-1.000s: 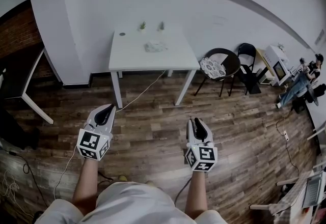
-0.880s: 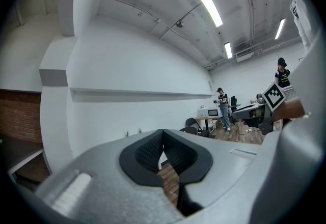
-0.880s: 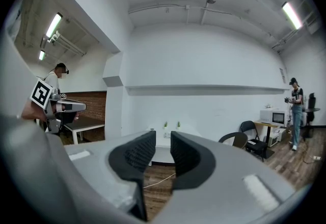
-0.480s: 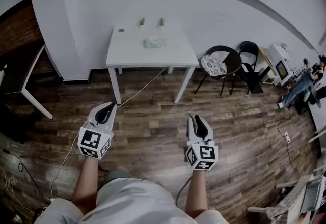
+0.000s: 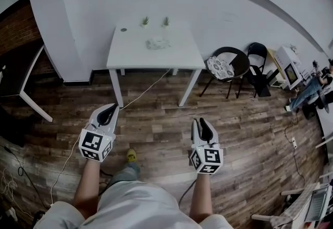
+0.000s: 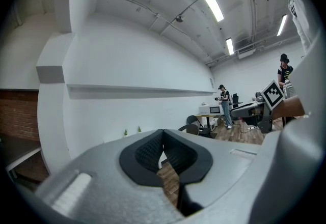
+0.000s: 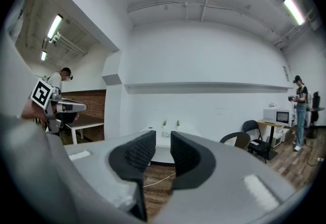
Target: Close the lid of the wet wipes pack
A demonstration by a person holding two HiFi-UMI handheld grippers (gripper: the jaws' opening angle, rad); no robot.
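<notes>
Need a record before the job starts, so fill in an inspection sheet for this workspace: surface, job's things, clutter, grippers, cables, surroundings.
Surface: white table against the wall, well ahead of the person.
Job's things: wet wipes pack near the table's middle; lid too small to judge.
Clutter: two small plants at the back edge; a small dark round thing back left.
Grippers: left gripper shut, empty; right gripper open, empty; both over the floor, short of the table.
Cables: white cable runs from under the table across the wood floor.
Surroundings: two dark chairs right of the table; a person far right.
</notes>
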